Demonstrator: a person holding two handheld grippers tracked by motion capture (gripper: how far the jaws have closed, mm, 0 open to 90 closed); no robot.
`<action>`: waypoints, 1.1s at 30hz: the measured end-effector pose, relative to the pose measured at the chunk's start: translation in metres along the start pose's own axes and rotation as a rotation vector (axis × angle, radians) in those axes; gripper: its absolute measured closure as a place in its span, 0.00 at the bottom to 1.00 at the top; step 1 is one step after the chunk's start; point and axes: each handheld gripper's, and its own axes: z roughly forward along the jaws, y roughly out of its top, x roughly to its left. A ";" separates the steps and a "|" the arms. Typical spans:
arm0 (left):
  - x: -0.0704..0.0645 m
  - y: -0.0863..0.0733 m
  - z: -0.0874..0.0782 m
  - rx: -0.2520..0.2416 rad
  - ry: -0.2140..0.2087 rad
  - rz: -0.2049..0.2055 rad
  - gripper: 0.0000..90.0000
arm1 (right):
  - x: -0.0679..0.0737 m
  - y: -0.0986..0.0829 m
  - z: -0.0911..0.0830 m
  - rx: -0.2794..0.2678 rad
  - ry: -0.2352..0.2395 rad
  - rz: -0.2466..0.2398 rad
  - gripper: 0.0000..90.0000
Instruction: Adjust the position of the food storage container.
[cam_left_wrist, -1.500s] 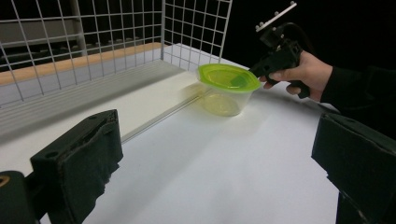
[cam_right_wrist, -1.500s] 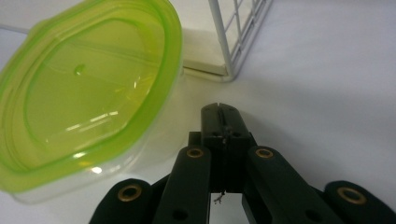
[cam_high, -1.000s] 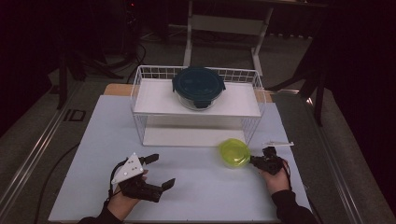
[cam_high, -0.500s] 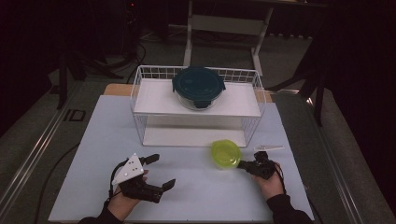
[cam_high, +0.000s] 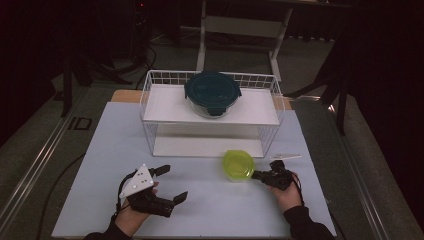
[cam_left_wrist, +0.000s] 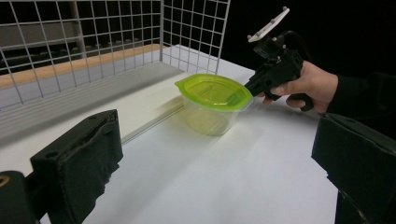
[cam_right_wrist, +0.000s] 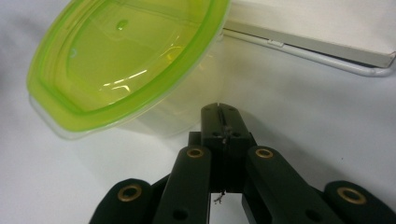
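1. The green-lidded container (cam_high: 238, 164) sits upright on the white table (cam_high: 210, 210), right of centre in the high view, just in front of the wire rack (cam_high: 150, 107) and near its lower shelf edge.
2. Its lid faces up; the lid is roughly oval, and in the left gripper view a small tab (cam_left_wrist: 180, 84) sticks out toward the rack side. Which way its long axis runs cannot be told for sure.
3. The right gripper (cam_high: 257, 175) lies low at the lower right of the high view, held in a hand with the forearm coming up from the bottom edge. It points left at the container's side wall, the tip just at or touching it; its jaws are pressed together with nothing between them.
4. The left gripper (cam_high: 172, 182) rests at the lower left, well apart from the container, jaws spread wide and empty, pointing right.
5. A dark teal lidded bowl (cam_high: 213, 92) stands on the rack's top shelf.
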 end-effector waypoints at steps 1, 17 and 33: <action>0.000 0.000 0.000 0.002 0.001 0.002 0.02 | 0.001 0.000 0.002 0.005 0.007 -0.003 1.00; 0.000 0.000 -0.001 -0.001 0.001 0.000 0.02 | 0.021 0.002 0.013 0.038 0.037 -0.047 1.00; 0.001 -0.001 -0.001 -0.004 -0.002 -0.003 0.02 | 0.000 0.045 0.034 0.005 -0.016 -0.037 1.00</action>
